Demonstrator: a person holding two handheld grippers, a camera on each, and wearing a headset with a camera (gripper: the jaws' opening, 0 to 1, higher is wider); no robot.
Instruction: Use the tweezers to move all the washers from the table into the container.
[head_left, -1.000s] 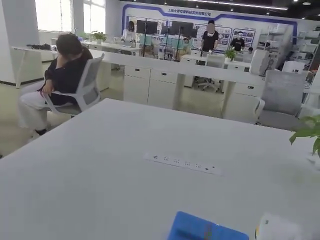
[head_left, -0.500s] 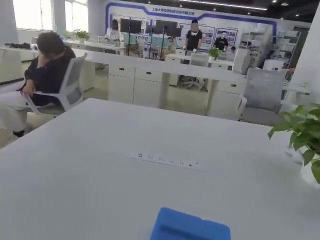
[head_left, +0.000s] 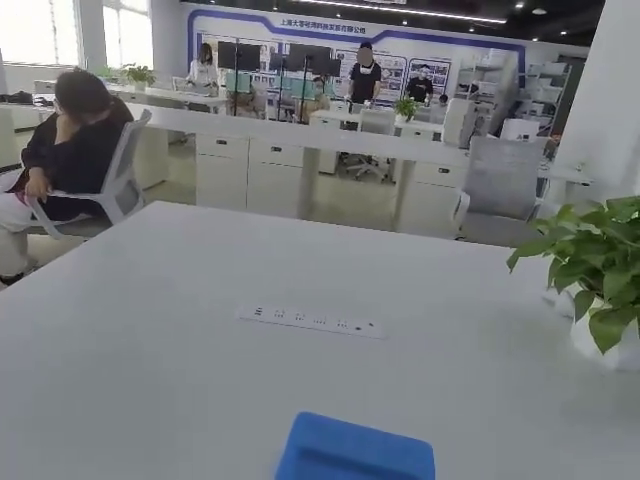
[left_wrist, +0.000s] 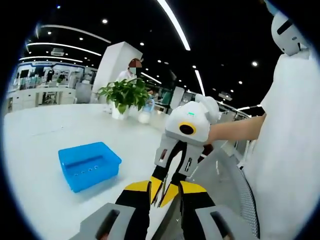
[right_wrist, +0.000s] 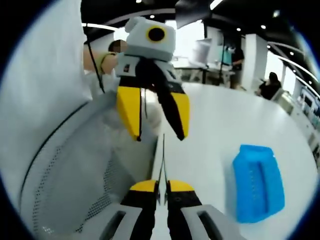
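We see the right gripper clamped on the thin, springy tweezers, best held mid-shank. The left gripper has its jaws apart. Blue container sits on the table. Washers are light and slippery, possibly the specks inside.

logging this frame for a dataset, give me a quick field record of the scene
surface: white table with a power strip set in it
container: blue container, open top, on the table
right: right gripper shut on thin tweezers
left: left gripper faces the right one; open or shut unclear
surroundings: potted plant at the right, seated person beyond
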